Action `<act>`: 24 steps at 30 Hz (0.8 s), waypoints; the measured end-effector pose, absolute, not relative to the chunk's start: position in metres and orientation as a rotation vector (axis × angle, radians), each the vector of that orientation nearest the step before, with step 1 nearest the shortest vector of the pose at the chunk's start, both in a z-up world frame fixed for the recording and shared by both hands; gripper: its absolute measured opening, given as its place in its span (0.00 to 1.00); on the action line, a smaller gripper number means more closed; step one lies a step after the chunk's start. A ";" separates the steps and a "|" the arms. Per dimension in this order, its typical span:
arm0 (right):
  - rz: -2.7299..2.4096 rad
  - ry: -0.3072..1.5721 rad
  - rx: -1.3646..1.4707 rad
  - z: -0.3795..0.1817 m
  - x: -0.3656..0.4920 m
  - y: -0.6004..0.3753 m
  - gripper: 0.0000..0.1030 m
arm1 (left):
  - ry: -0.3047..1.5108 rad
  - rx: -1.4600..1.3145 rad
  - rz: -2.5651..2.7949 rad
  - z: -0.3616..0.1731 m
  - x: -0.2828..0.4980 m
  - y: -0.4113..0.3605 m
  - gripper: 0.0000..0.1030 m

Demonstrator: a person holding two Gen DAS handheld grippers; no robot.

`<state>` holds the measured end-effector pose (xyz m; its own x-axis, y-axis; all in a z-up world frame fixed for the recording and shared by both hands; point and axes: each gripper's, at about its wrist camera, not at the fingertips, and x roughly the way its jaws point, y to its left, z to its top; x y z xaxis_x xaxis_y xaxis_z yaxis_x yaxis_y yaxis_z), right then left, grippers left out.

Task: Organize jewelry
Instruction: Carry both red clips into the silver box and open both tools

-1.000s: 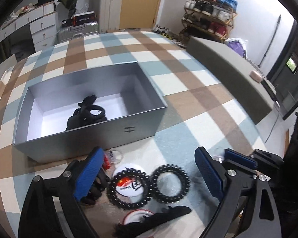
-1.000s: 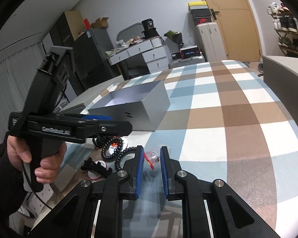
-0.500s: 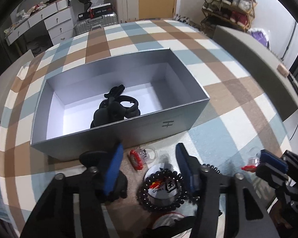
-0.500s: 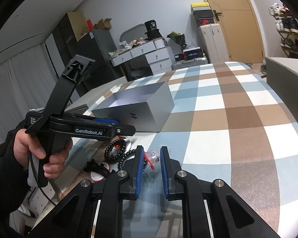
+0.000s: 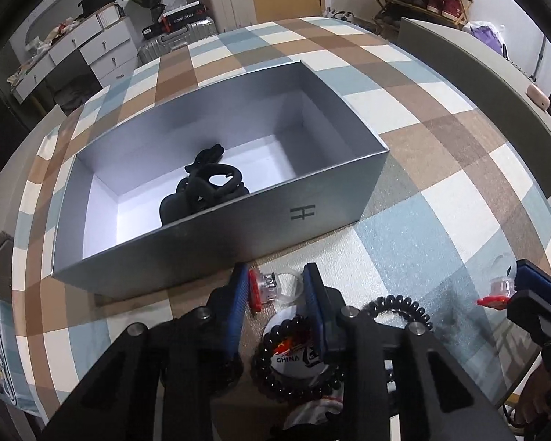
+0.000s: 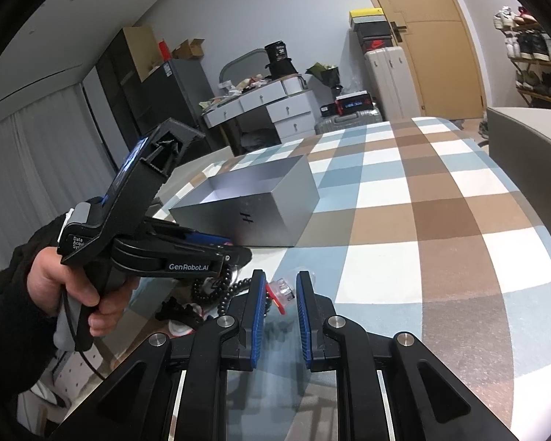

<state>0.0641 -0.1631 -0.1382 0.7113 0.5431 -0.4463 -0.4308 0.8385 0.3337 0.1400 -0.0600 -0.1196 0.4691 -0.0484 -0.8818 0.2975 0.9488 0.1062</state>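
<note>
The grey box (image 5: 216,242) stands open on the checked tablecloth (image 5: 440,169) and holds only a clump of black hair accessories (image 5: 205,187) near its middle, so the sorting looks barely begun. The rest lies on the cloth in front of the box's near wall: a clear plastic ring with a red top (image 5: 266,288), a black bead bracelet (image 5: 294,364) resting over a round white badge (image 5: 294,360), a black spiral hair tie (image 5: 400,310) to its right, and a black hair clip (image 6: 178,312) nearer the person. The left gripper (image 5: 275,294) points down at the clear ring and its jaws are closing, the ring between the blue pads, though the far pad does not seem to press on it yet. The right gripper (image 6: 281,294) is clamped on a second clear ring with a red top (image 6: 281,290), held off to the right above the cloth. Both rings, the bracelet, the tie and the clip are left to go in.
</note>
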 end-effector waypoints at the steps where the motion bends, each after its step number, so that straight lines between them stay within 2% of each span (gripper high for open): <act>1: 0.544 0.559 0.211 -0.138 0.063 -0.163 0.15 | 1.062 0.263 -0.214 -0.119 0.139 -0.060 0.24; 7: 0.542 0.551 0.206 -0.134 0.060 -0.162 0.15 | 1.030 0.195 -0.268 -0.110 0.127 -0.057 0.23; 24: 0.614 0.526 0.219 -0.103 0.069 -0.140 0.15 | 0.754 0.047 -0.311 -0.035 0.080 -0.027 0.23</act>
<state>0.0690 -0.1404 -0.1032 0.6921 0.5987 -0.4032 -0.4900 0.7998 0.3467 0.0799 -0.0268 -0.0345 0.6853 -0.2610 -0.6799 0.2943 0.9532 -0.0693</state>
